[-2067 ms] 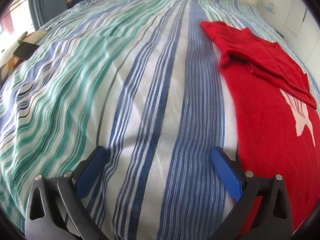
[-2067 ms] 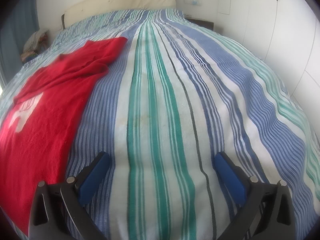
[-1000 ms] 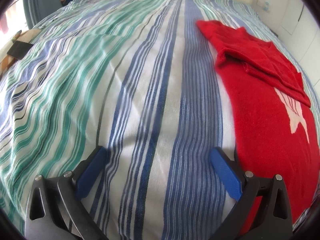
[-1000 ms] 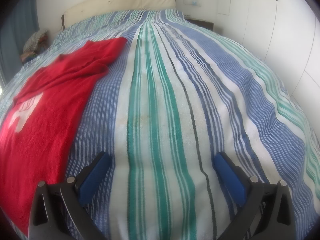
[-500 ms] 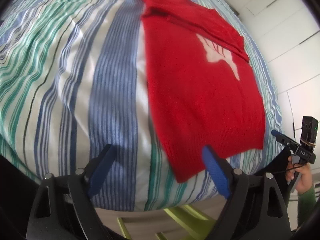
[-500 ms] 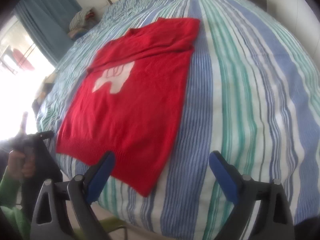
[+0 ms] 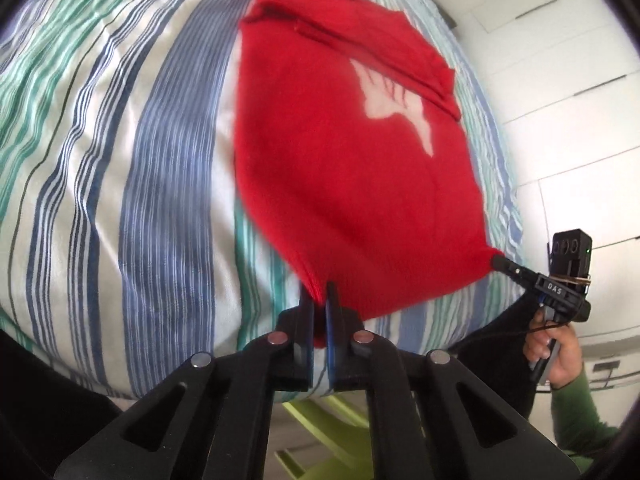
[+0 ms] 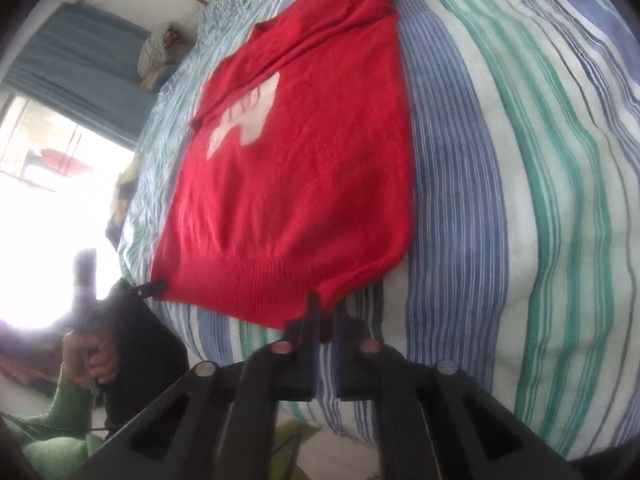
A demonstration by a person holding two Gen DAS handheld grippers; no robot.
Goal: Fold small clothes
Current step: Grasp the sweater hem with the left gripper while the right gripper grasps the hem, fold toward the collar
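A red knit sweater (image 7: 344, 152) with a white figure on its chest lies flat on the striped bed, sleeves folded across the top; it also shows in the right wrist view (image 8: 296, 168). My left gripper (image 7: 319, 296) is shut on the hem's left corner. My right gripper (image 8: 322, 308) is shut on the hem's right corner. Each gripper shows in the other's view, the right gripper (image 7: 500, 262) at the far hem corner, the left gripper (image 8: 154, 286) likewise. The hem corners are lifted slightly off the bed.
The striped bedspread (image 7: 120, 140) covers the bed, whose near edge is just below the hem. A green chair (image 7: 320, 408) stands under the bed's edge. A blue curtain (image 8: 80, 64) and bright window (image 8: 48, 184) are at the left. White cupboards (image 7: 560, 80) stand at the right.
Both grippers moved down to the sweater's hem and closed on its two corners. Half a second ago both were open above the hem.
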